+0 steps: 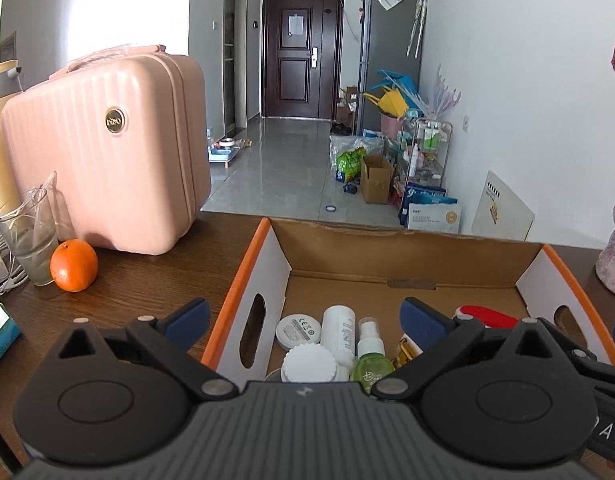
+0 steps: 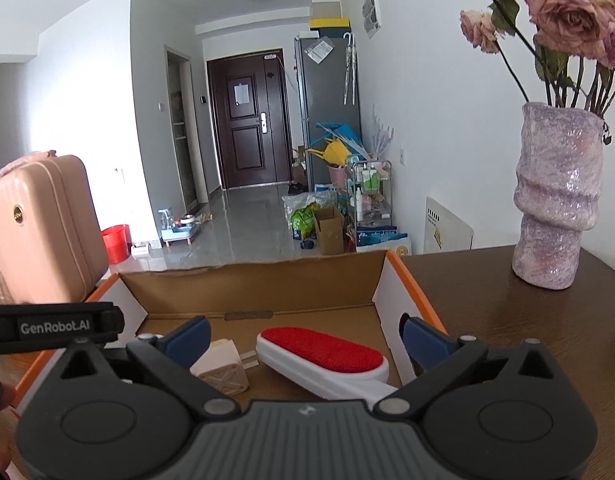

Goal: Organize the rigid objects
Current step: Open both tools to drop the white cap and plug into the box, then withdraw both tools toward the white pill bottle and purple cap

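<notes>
An open cardboard box (image 1: 407, 252) with orange rims sits on the dark wooden table; it also shows in the right wrist view (image 2: 267, 284). Inside lie a white round case (image 1: 298, 330), a white bottle (image 1: 339, 334), a white jar lid (image 1: 309, 364) and a green spray bottle (image 1: 371, 360). A red-and-white lint brush (image 2: 327, 354) and a beige plug adapter (image 2: 223, 368) lie at the box's right end. My left gripper (image 1: 305, 318) is open and empty above the box's left part. My right gripper (image 2: 305, 336) is open and empty above the brush.
A pink hard case (image 1: 107, 148) stands at the back left, with an orange (image 1: 73, 266) and a glass (image 1: 27, 240) in front of it. A purple vase (image 2: 557, 196) of dried roses stands right of the box. The left gripper's body (image 2: 55, 326) shows in the right view.
</notes>
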`<action>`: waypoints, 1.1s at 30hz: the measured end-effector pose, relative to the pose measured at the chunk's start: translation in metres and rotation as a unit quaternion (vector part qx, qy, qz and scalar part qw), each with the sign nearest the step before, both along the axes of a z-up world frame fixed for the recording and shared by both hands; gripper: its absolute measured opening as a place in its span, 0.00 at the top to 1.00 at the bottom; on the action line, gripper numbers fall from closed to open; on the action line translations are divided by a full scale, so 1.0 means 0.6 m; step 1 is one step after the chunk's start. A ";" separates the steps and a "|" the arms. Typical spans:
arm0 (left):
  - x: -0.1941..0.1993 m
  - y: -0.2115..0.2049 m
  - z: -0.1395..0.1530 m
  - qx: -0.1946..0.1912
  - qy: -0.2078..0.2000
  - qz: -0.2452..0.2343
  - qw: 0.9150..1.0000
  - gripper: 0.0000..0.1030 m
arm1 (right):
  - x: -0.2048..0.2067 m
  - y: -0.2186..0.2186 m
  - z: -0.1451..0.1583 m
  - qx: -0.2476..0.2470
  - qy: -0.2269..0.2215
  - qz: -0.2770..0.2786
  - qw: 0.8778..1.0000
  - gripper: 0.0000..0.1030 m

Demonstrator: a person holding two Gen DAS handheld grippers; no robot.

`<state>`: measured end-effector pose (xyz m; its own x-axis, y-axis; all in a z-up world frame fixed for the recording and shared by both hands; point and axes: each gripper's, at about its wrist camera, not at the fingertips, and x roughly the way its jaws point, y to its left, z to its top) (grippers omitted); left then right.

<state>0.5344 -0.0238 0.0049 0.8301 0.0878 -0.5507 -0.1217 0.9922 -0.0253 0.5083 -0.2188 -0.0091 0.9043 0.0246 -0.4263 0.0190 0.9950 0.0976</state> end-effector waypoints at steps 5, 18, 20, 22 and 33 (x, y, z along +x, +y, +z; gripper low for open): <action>-0.017 0.002 0.006 0.000 -0.013 0.001 1.000 0.00 | -0.017 -0.006 0.007 0.009 -0.006 -0.001 1.000 0.00; -0.080 0.019 0.023 -0.005 -0.040 -0.002 0.999 0.00 | -0.073 -0.008 0.018 -0.003 -0.019 0.007 1.000 0.00; -0.092 0.023 0.024 -0.008 -0.043 -0.004 0.999 0.00 | -0.082 -0.008 0.019 -0.007 -0.019 0.009 1.000 0.00; -0.103 0.027 0.022 -0.009 -0.045 -0.004 0.999 0.00 | -0.094 -0.007 0.019 -0.009 -0.021 0.011 1.000 0.00; -0.183 0.053 0.028 -0.014 -0.064 0.001 0.998 0.00 | -0.174 -0.001 0.023 -0.018 -0.040 0.024 0.999 0.00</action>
<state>0.4247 0.0080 0.0219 0.8932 0.0752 -0.4433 -0.1177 0.9906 -0.0691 0.4038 -0.2195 0.0047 0.9339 0.0551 -0.3532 -0.0357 0.9975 0.0613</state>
